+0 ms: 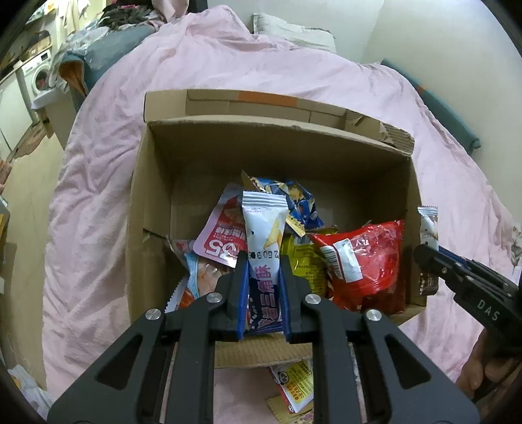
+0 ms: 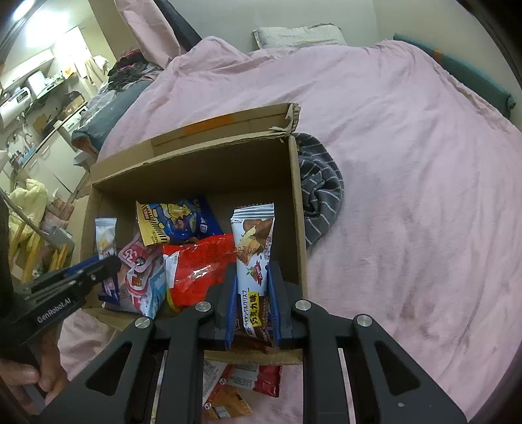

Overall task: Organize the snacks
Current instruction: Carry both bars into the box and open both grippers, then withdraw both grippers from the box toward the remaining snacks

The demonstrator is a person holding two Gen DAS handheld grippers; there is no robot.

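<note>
An open cardboard box [image 1: 277,130] [image 2: 195,153] stands on a pink duvet and holds several snack bags. Among them are a red bag [image 1: 365,261] [image 2: 195,267], a blue-and-yellow bag [image 1: 293,195] [image 2: 176,221] and a pink pouch [image 1: 222,234] [image 2: 137,254]. My left gripper [image 1: 263,261] [image 2: 111,261] is shut on a white-and-blue snack packet [image 1: 264,225] [image 2: 105,234], held upright above the box's near left. My right gripper [image 2: 253,270] [image 1: 424,256] is shut on a white-and-brown chocolate wafer packet [image 2: 253,234] [image 1: 428,228], upright beside the box's right wall.
Loose snack packets [image 1: 297,385] [image 2: 241,381] lie on the duvet [image 1: 228,65] in front of the box's near wall. A grey striped cloth [image 2: 321,186] is bunched against the box's right side. A pillow [image 1: 293,29] lies at the head of the bed, and a cluttered room lies to the left.
</note>
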